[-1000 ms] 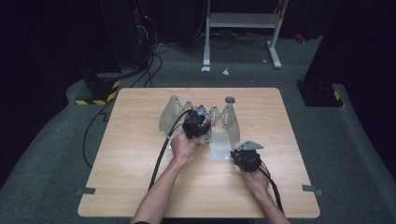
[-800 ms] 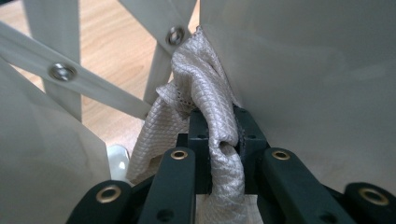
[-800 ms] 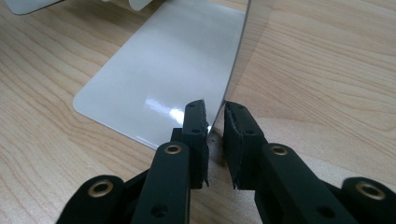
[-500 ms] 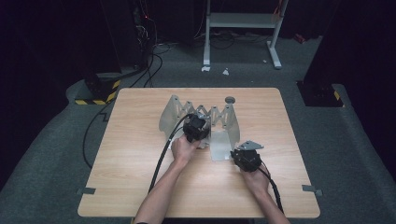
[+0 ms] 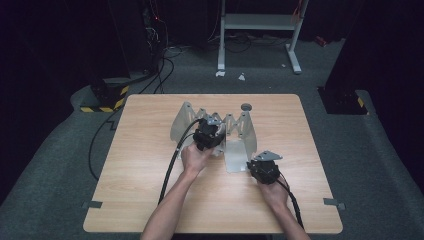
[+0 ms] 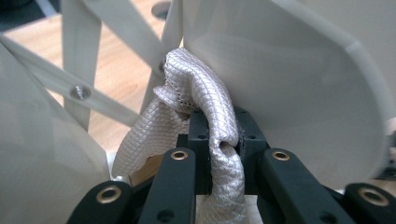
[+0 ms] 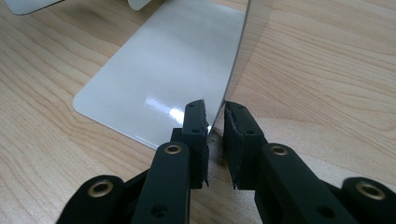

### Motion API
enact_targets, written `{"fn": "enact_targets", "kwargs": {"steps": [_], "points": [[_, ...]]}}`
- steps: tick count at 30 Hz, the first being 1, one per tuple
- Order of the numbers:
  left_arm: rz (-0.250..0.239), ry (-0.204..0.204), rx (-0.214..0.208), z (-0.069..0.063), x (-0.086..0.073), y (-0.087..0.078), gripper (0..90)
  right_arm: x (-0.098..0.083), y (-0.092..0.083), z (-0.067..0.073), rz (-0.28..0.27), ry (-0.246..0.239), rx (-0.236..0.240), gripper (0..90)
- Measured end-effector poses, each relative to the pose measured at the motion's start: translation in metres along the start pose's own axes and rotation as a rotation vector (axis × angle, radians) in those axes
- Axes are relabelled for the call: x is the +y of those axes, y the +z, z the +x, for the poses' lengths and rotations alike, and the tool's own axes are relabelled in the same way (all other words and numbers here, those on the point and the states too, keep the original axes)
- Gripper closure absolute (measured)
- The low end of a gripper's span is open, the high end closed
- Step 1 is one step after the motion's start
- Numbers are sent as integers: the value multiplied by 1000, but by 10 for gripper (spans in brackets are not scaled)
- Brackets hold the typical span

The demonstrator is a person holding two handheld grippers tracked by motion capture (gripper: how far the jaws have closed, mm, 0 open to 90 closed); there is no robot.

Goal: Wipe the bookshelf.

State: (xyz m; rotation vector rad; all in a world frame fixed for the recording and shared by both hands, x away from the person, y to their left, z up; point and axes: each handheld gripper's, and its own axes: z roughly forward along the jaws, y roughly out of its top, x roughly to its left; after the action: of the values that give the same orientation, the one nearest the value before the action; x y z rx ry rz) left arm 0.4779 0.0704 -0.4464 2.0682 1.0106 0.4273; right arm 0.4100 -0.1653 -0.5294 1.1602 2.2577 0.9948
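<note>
1. The left gripper [image 5: 209,131] has drawn slightly back from the table's far edge.
2. Its fingers clamp a silvery, quilted-textured cloth [image 6: 205,116] inside the pale, accordion-hinged plastic folding rack [image 5: 240,125], mid-table.
3. The right gripper [image 5: 255,161] pinches the rack's glossy, round-cornered panel edge [image 7: 159,79].

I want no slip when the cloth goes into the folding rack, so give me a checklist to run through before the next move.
1. Left gripper shut on the cloth: ok.
2. Cloth bunched, its loose end hanging by the jaws: not ok if it must lie flat.
3. Right gripper steadying the rack panel: jaws straddle its upright edge; firm contact cannot tell.
4. Folding rack standing spread on the table: ok.
5. Cable trailing clear of the rack: ok.
</note>
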Motion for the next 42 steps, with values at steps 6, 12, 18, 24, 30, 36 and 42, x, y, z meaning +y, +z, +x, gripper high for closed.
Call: {"fn": "enact_targets", "kwargs": {"steps": [6, 12, 18, 24, 30, 36, 42], "points": [[-27, -1, -20, 1, 5, -11, 802, 0, 0, 0, 0, 0, 0, 794], [-54, 5, -24, 0, 7, -20, 802, 0, 0, 0, 0, 0, 0, 794], [-75, 14, -24, -2, 8, -27, 802, 0, 0, 0, 1, -1, 0, 794], [-98, 17, -18, 0, 13, -35, 801, 0, 0, 0, 0, 0, 0, 794], [-106, 41, -14, -3, 20, -42, 800, 0, 0, 0, 0, -1, 0, 794], [-98, 56, -19, -8, 17, -43, 799, 0, 0, 0, 1, -1, 0, 794], [-85, 58, -25, -11, 11, -42, 799, 0, 0, 0, 0, -2, 0, 794]]}}
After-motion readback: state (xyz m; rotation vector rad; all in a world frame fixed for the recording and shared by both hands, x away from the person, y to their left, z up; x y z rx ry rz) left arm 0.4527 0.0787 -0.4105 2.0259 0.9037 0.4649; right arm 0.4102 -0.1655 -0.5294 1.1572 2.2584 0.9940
